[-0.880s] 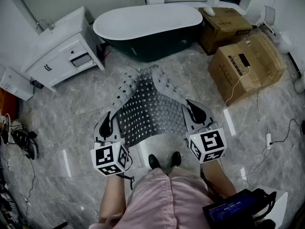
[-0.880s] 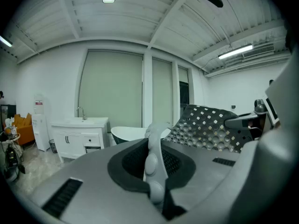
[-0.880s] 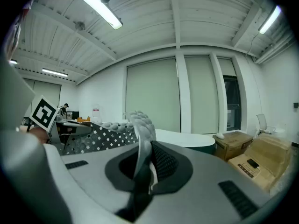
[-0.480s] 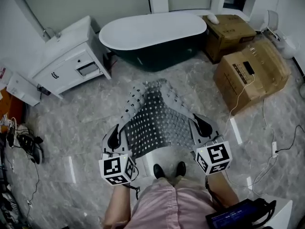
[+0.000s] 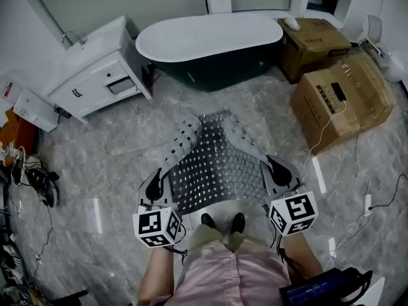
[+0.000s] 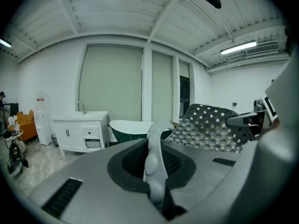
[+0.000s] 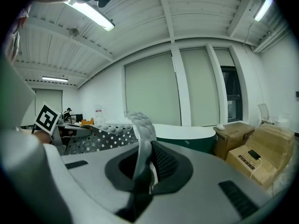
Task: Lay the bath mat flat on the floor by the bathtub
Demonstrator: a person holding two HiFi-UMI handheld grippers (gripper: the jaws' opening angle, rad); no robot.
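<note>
My left gripper [image 5: 155, 187] is pinched tight on one near corner of the grey rubber bath mat with lots of little square holes [image 5: 210, 164]. My right gripper [image 5: 278, 169] is pinched tight on the other near corner. The mat sags between them, just past my black shoes [image 5: 221, 221], and its long sides curl up. The white and dark green bathtub [image 5: 210, 43] is farther ahead, apart from the mat.

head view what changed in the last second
The mat, with the left gripper and right gripper, drew slightly back from the tub. Nothing was taken or let go. Both grippers stay shut on its near corners; it still sags, edges curled.
</note>
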